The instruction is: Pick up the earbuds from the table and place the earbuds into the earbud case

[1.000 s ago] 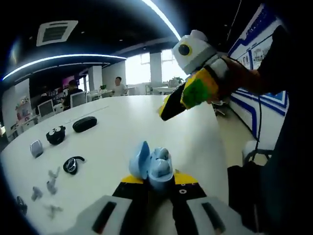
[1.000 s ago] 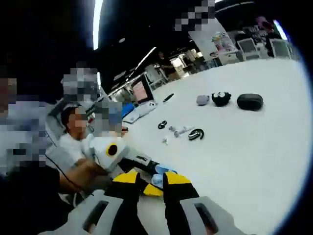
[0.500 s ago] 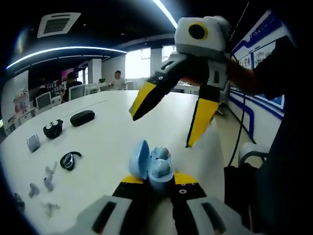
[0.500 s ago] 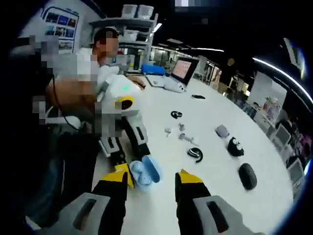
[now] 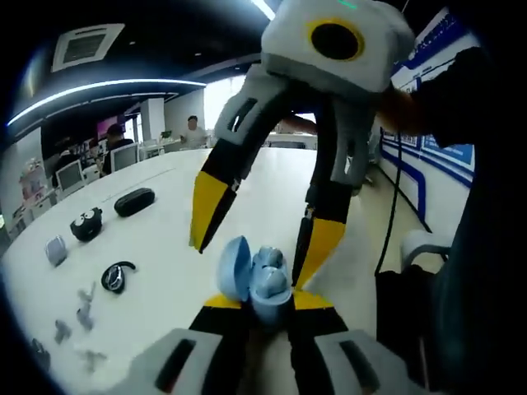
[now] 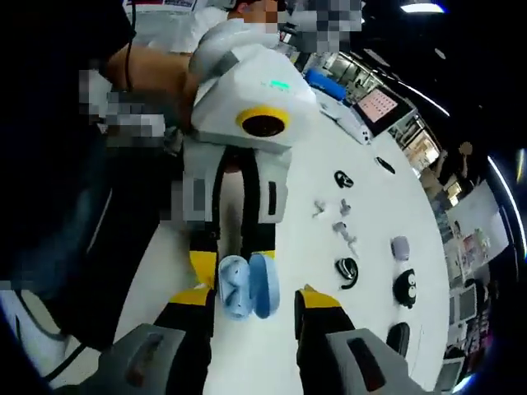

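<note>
A light-blue earbud case (image 5: 263, 278) with its lid open is clamped between the yellow-tipped jaws of my left gripper (image 5: 265, 301) at the bottom of the left gripper view. My right gripper (image 5: 251, 265) comes down from above, open, with one jaw on each side of the case. In the right gripper view the earbud case (image 6: 245, 285) lies open between the spread jaws of my right gripper (image 6: 255, 298), while my left gripper (image 6: 233, 265) holds it from the far side. Pale rounded shapes sit in the case's wells; I cannot tell whether they are earbuds.
On the white table (image 5: 165, 239) lie a black oval case (image 5: 134, 202), a black round case with eyes (image 5: 86, 224), a small grey case (image 5: 56, 249), a black ear-hook earbud (image 5: 115, 276) and grey loose earbuds (image 5: 85, 300). A person's arm (image 6: 140, 74) holds the left gripper.
My right gripper has opened and moved in from farther off to straddle the case. The case stays held in my left gripper.
</note>
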A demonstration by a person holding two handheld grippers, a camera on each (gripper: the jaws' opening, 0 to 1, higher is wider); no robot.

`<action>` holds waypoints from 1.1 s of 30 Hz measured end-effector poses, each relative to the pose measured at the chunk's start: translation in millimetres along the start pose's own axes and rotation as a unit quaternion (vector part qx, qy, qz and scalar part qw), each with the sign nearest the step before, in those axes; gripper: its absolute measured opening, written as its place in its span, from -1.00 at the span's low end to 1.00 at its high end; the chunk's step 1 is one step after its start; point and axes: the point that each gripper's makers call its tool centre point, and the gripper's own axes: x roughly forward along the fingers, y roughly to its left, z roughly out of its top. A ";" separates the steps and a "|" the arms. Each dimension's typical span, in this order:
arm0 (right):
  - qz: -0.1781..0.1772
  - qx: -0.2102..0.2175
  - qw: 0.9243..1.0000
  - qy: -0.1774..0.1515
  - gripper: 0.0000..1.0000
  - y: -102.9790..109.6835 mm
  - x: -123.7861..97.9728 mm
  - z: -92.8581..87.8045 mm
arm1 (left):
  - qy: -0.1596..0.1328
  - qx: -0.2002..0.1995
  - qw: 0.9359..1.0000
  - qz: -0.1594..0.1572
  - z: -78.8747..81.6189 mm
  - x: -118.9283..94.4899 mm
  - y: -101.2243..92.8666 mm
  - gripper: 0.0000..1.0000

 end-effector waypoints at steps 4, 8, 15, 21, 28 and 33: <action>0.010 -0.014 1.000 0.011 -0.35 3.6 1.9 -0.7 | -0.001 0.000 1.000 -0.001 0.1 0.4 -1.2 -0.61; 0.012 -0.025 0.999 0.017 -0.41 8.8 3.3 -1.7 | -0.004 -0.002 1.000 -0.002 0.0 0.5 -1.6 -0.61; -0.029 -0.049 0.998 0.017 -0.42 10.5 0.1 -1.4 | -0.010 -0.013 1.000 -0.002 -0.5 0.8 -1.4 -0.60; -0.072 -0.081 0.994 0.020 -0.43 11.6 -4.6 0.5 | -0.015 -0.020 1.000 -0.001 -0.6 1.5 -1.3 -0.59; -0.131 -0.116 0.984 0.019 -0.46 11.5 -10.3 2.0 | -0.018 -0.024 1.000 0.002 -0.4 1.7 -1.1 -0.60; -0.146 -0.112 0.983 0.015 -0.73 14.6 -15.5 1.7 | -0.017 -0.024 1.000 0.005 0.3 0.8 1.3 -0.61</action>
